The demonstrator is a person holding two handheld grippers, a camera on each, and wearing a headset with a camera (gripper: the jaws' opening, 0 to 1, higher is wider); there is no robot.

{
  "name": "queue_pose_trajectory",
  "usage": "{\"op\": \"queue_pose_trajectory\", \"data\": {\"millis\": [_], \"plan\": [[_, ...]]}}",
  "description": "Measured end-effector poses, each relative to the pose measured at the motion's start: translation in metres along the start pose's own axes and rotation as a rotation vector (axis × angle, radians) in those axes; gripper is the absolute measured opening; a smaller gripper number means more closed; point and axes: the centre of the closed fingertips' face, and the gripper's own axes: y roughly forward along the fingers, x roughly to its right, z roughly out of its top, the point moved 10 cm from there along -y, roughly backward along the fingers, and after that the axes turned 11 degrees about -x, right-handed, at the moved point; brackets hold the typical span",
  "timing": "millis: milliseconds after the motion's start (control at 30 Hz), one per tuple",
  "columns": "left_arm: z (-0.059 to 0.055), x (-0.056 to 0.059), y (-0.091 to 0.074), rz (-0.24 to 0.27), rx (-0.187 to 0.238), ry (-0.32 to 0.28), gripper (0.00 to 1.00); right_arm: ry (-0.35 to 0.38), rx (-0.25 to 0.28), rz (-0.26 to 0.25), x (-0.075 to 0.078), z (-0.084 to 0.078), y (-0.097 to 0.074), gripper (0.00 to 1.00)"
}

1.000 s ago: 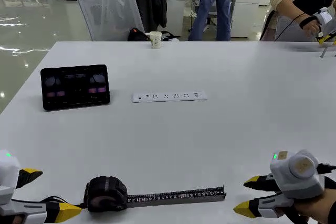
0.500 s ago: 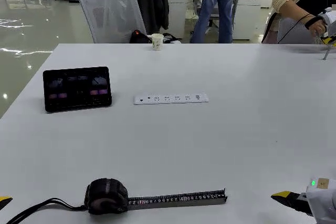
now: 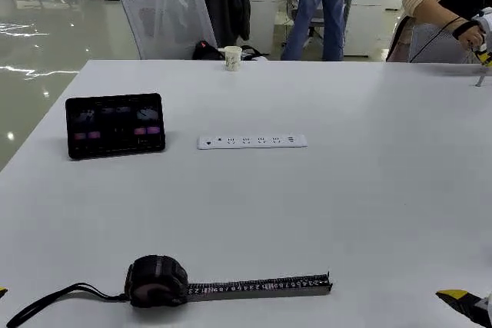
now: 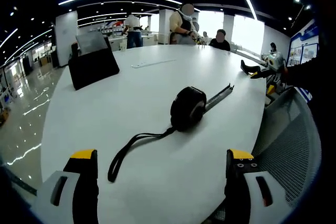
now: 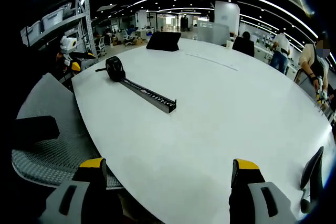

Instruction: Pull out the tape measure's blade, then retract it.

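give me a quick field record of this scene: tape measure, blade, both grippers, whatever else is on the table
tape measure: black case lying on the white table, near the front edge
blade: pulled out partway, flat on the table
wrist strap: trails from the case, opposite the blade
left gripper: open, apart from the case
right gripper: open, apart from the blade tip
other items: tablet, power strip, paper cup

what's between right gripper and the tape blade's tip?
Nothing: bare table runs from the right gripper to the blade's tip, seen in the right gripper view.
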Motion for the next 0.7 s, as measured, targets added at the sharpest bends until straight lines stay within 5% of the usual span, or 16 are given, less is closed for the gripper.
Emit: {"op": "queue_pose_trajectory", "data": {"millis": [267, 567, 700], "plan": [[-0.001, 0.002, 0.005, -0.006, -0.057, 0.041, 0.99, 0.006, -0.006, -0.018, 0.001, -0.004, -0.006, 0.99], [0.001, 0.007, 0.005, -0.009, -0.033, 0.007, 0.99, -0.004, -0.006, -0.016, 0.004, -0.001, -0.009, 0.99], [0.012, 0.012, 0.006, -0.009, -0.020, -0.005, 0.99, -0.016, -0.004, -0.016, 0.006, 0.008, -0.008, 0.99]]}}
